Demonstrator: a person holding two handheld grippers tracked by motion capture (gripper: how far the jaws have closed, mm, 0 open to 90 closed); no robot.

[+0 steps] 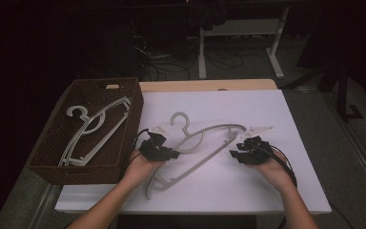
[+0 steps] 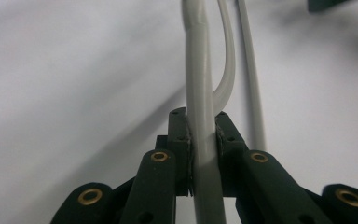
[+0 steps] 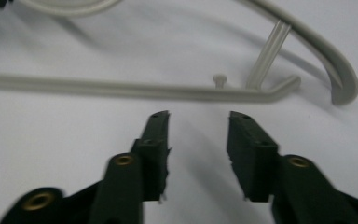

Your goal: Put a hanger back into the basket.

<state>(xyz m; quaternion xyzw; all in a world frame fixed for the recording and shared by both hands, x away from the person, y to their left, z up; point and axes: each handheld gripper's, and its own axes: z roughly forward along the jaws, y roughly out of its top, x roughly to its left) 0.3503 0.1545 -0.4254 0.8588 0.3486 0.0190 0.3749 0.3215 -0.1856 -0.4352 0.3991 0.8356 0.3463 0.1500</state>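
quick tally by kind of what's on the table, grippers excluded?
Grey hangers: 2, one on the white table top as hanger on the table, one lying as hanger in the basket
Brown wicker basket: 1
Total: 3

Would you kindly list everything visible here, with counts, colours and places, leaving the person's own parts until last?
hangers: 2, light grey; one on the white table top, one inside the basket
basket: 1, dark brown wicker, at the table's left edge
table: 1, white top
desk frame: 1, white, on the floor behind
left gripper: 1, black, shut on the table hanger's bar
right gripper: 1, black, jaws apart, nothing between them, short of the hanger's end
forearms: 2, bare, entering from the bottom edge
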